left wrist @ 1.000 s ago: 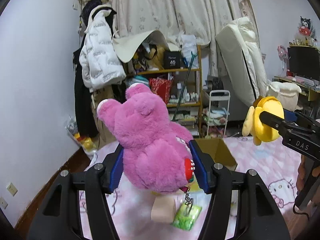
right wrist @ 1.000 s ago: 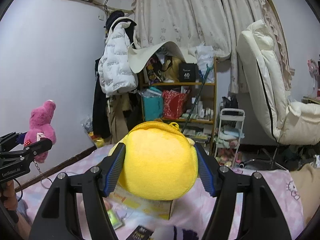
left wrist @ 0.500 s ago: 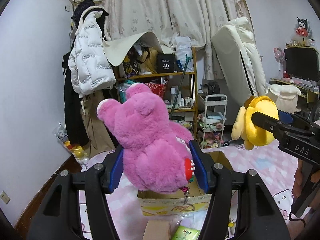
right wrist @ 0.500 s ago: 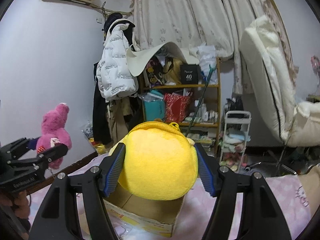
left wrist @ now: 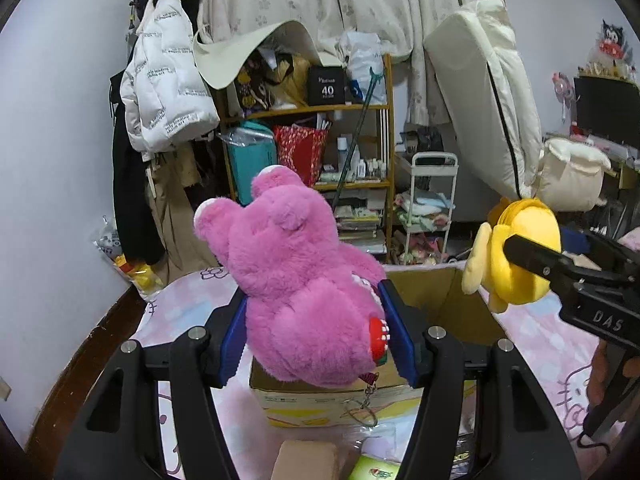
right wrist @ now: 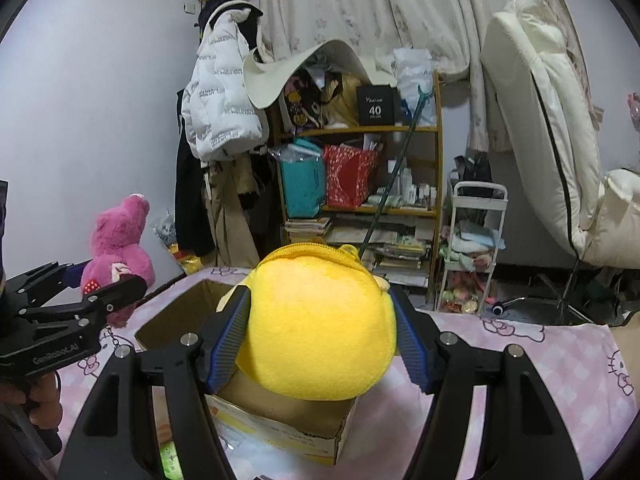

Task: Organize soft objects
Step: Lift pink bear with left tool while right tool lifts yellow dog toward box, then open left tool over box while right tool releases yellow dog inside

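Our left gripper (left wrist: pixel 312 338) has its jaws clenched on the pink plush bear (left wrist: pixel 296 288), held above the open cardboard box (left wrist: pixel 436 292). Our right gripper (right wrist: pixel 320 338) squeezes the yellow plush pouch (right wrist: pixel 316 320) between its jaws, also over the box.

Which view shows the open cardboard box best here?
The right wrist view: the open brown cardboard box shows its rim, inner walls and front face below the round yellow plush toy. In the left wrist view the fluffy pink plush bear hides most of it, leaving one inner corner and the printed front.
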### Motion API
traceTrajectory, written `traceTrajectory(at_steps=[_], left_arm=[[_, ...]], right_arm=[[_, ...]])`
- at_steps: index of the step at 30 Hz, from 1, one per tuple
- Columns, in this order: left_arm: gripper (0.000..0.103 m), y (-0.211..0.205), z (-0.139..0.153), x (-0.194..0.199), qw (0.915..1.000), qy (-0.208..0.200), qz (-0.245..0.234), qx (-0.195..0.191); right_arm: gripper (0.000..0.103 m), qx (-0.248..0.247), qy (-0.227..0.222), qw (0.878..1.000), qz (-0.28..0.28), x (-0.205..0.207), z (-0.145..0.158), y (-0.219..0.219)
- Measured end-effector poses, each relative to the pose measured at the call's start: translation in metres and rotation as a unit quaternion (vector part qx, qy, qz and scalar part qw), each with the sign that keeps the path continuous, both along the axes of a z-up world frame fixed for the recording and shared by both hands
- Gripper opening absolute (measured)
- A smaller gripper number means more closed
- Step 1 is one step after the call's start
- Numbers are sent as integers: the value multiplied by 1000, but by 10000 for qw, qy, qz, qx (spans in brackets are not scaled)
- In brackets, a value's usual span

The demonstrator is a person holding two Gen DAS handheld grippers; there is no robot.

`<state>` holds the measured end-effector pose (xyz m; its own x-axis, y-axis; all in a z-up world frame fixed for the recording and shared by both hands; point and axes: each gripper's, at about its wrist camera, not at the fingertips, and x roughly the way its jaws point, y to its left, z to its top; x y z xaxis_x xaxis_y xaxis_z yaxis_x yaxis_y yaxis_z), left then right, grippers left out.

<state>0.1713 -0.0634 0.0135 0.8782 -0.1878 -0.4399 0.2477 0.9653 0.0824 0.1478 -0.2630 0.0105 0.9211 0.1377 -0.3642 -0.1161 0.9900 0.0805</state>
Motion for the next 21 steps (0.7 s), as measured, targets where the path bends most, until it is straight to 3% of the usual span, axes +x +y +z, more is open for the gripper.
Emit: traceTrajectory(at_steps=[21], left_arm=[[62,-16,-46,27,9976,595,-155,305]], right_arm=[[73,-43,541,9984,124,31,-42,3]])
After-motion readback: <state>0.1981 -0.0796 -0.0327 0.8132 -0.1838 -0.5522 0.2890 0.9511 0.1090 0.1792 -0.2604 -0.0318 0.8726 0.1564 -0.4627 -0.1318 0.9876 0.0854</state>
